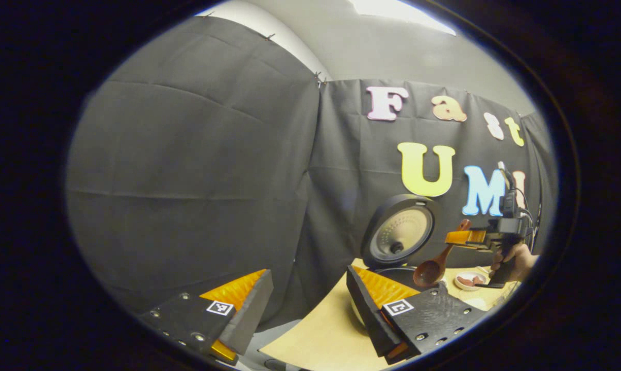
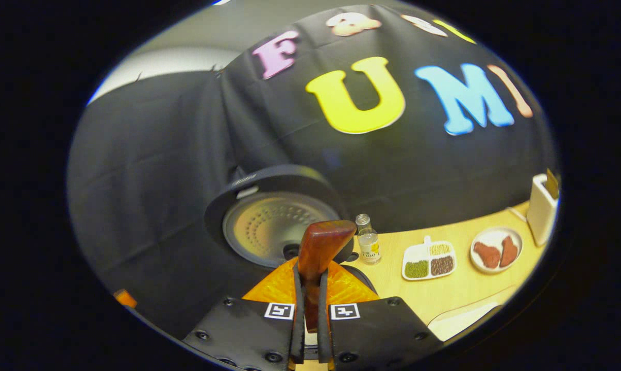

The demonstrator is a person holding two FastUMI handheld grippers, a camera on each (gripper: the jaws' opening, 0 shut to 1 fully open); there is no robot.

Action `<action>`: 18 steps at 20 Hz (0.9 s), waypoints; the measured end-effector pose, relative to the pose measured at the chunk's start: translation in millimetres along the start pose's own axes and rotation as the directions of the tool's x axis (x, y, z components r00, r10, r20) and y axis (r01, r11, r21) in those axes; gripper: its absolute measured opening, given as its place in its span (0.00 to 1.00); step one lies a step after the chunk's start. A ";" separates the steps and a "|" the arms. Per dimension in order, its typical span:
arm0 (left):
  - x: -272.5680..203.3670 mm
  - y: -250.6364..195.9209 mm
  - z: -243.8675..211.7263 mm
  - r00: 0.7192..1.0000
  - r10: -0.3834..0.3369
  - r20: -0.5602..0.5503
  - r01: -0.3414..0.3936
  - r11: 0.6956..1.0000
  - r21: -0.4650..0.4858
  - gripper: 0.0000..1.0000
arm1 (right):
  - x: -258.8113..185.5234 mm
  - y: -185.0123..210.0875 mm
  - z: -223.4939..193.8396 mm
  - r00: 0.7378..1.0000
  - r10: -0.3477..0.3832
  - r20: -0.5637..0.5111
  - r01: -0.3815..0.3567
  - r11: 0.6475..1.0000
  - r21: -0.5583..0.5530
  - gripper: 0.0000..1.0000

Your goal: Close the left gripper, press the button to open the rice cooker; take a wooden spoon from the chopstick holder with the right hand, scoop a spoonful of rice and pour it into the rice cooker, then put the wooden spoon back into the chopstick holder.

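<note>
Above the open rice cooker [image 2: 274,216] my right tool [image 2: 310,309] grips the wooden spoon [image 2: 320,247], left tool [image 1: 310,309] spread; returning remains.

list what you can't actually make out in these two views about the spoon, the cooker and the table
- Wooden spoon bowl contents: right gripper view shows just the handle end between the right gripper fingers; left gripper view shows the spoon too small to tell rice.
- Rice cooker pot interior: left gripper view, hidden behind the left gripper's finger.
- White holder: right gripper view, cut by the edge.
</note>
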State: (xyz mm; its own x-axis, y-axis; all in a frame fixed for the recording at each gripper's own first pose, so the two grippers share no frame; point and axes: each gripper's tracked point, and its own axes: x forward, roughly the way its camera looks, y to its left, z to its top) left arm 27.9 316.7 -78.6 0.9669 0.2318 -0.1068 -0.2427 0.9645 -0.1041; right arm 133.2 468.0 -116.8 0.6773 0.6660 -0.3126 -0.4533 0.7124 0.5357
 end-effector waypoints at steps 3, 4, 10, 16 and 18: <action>16.3 -36.0 10.7 0.998 -0.051 0.021 0.051 0.999 0.011 0.87 | -33.8 -37.7 35.5 0.997 -0.042 0.058 0.037 0.995 0.098 0.12; 19.8 -49.1 14.8 0.997 -0.068 0.027 0.068 0.998 0.012 0.89 | -44.9 -45.8 43.4 0.995 -0.058 0.078 0.049 0.992 0.114 0.12; 43.5 -137.2 32.5 0.982 -0.177 0.063 0.176 0.984 0.031 0.87 | -112.9 -131.4 86.9 0.967 -0.189 0.172 0.162 0.974 0.161 0.11; 54.6 -208.8 43.0 0.964 -0.252 0.085 0.249 0.967 0.053 0.87 | -178.7 -216.2 107.4 0.922 -0.325 0.211 0.285 0.938 0.200 0.12; 57.3 -231.2 44.7 0.958 -0.273 0.090 0.269 0.962 0.055 0.87 | -202.3 -243.0 113.6 0.904 -0.369 0.217 0.327 0.922 0.207 0.12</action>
State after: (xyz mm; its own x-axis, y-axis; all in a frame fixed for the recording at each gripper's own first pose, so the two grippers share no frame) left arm 143.0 112.6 -16.5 0.9994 -0.0302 0.0148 0.0312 0.9967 -0.0747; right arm 172.1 135.0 -94.7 0.9053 0.2909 -0.3096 -0.0767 0.8287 0.5544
